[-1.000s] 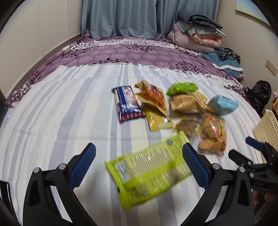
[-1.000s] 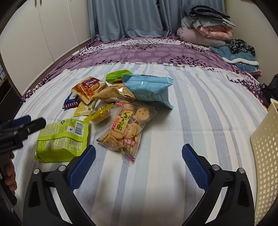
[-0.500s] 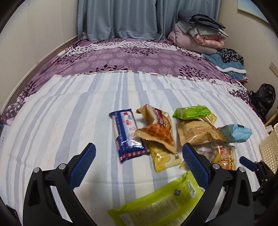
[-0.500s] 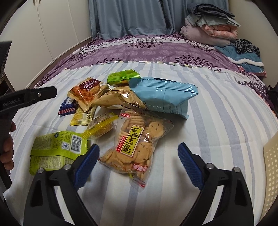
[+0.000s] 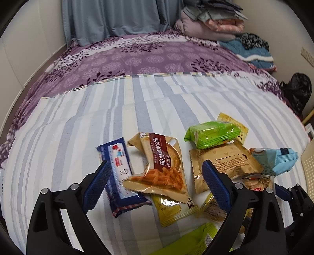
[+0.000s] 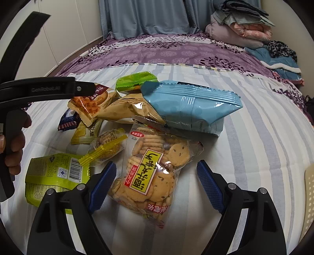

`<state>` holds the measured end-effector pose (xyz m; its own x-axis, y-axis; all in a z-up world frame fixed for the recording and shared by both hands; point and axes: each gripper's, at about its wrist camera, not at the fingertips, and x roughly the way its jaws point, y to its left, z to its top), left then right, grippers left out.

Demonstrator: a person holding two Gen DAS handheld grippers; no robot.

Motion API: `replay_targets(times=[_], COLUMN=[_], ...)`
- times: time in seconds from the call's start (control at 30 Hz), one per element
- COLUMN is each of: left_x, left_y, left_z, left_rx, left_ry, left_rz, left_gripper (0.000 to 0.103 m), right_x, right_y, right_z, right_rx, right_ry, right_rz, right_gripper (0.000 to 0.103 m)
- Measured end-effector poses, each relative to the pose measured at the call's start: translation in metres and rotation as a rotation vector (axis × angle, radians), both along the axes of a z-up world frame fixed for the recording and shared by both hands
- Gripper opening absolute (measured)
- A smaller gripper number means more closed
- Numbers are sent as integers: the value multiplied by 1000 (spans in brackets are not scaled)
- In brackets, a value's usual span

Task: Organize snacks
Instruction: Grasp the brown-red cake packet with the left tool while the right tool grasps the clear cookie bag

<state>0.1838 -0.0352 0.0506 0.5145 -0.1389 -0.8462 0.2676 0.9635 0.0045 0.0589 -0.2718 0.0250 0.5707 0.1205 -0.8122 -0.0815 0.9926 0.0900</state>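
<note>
Both grippers, left and right, have just been narrowing yet gape empty (striped bedsheet rightward lies bare) over the clear cookie bag.

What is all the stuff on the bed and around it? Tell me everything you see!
biscuit bag: 1, clear with a yellow label, between the right tongs' open jaws, not gripped
light blue bag: 1, behind the biscuits
tan bag: 1, left of the blue one
orange snack bag: 1, tan and orange, between the left tongs' open jaws, not gripped
navy packet: 1, blue and white, left of it
green packet: 1, far side of the pile
lime bag: 1, near left
striped sheet: 1, grey and white
purple cover: 1, floral, beyond
curtain: 1, blue-grey
basket: 1, cream, right edge
left tongs: 1, black and blue, jaws just narrowing
right tongs: 1, same
</note>
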Motion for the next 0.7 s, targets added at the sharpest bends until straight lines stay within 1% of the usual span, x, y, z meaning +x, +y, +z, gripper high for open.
replay_targets(times=[0.23,0.27,0.3,0.37,0.4,0.43,0.53,0.57,0.67,0.7], left_x=[24,27,29,34,36,38,42,43,41,41], left_y=[-17,-19,-20,-21,-21,-20,-18,-18,-19,-19], left_z=[-24,-26,-29,-36,-38,-41,-45,-45,-44,-43], left_rx=[68,81,88,106,112,117,87,81,80,73], left_ry=[71,76,85,102,106,114,134,134,127,125], left_rz=[-11,-11,-13,-8,-8,-9,-4,-7,-19,-22], left_gripper=[95,92,88,87,81,72,69,64,58,54], right_x=[5,5,6,7,7,7,8,10,11,11], right_y=[-1,-1,-1,0,0,0,0,0,0,0], right_z=[-4,-5,-5,-6,-6,-6,-8,-8,-9,-9], right_rx=[8,9,10,10,11,12,16,16,13,12], right_ry=[15,16,18,19,19,20,24,25,24,24], right_rz=[1,1,1,2,2,1,1,1,4,4], right_gripper=[84,84,84,84,84,84,84,84,84,84])
